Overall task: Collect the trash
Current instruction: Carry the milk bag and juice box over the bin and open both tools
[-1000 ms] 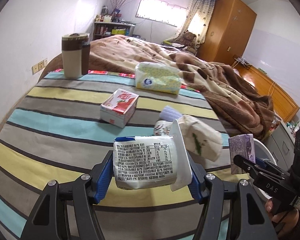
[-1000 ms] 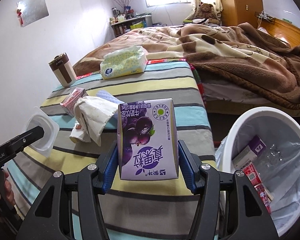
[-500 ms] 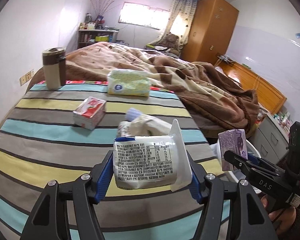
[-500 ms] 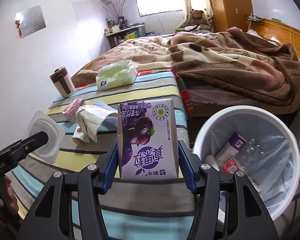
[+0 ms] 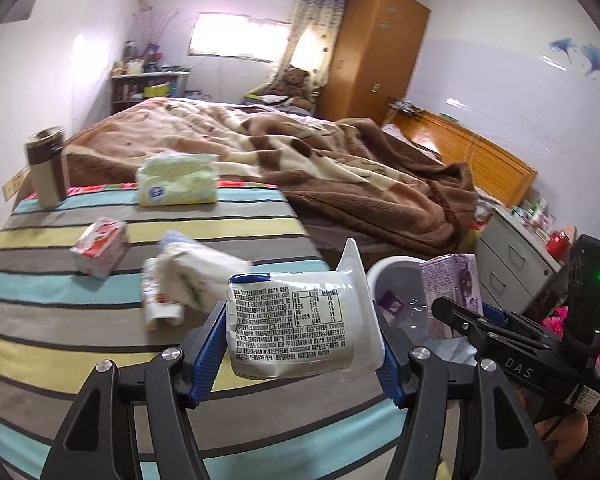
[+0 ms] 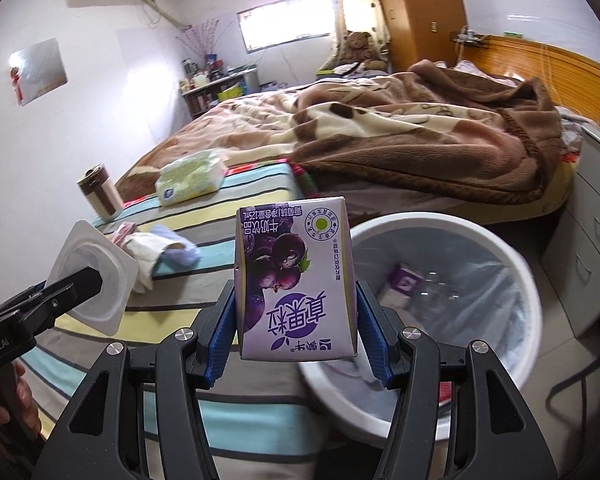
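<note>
My left gripper (image 5: 300, 344) is shut on a white plastic yogurt cup (image 5: 296, 324), held above the striped bed cover near its right edge. My right gripper (image 6: 296, 328) is shut on a purple drink carton (image 6: 296, 280), held at the left rim of the white trash bin (image 6: 516, 264). The bin is lined with a clear bag and holds a purple carton (image 6: 404, 284) and other trash. The bin (image 5: 384, 272) also shows in the left wrist view, behind the cup. A red carton (image 5: 100, 246) and crumpled white wrappers (image 5: 188, 276) lie on the striped cover (image 5: 60, 344).
A tissue pack (image 5: 178, 180) and a brown-and-cream tumbler (image 5: 48, 172) stand at the far end of the striped cover. A brown blanket (image 5: 340, 172) covers the bed behind. A grey drawer unit (image 5: 512, 248) stands right of the bin.
Both grippers moved right toward the bin with their loads. The bin now fills more of the right wrist view and has come into the left wrist view.
</note>
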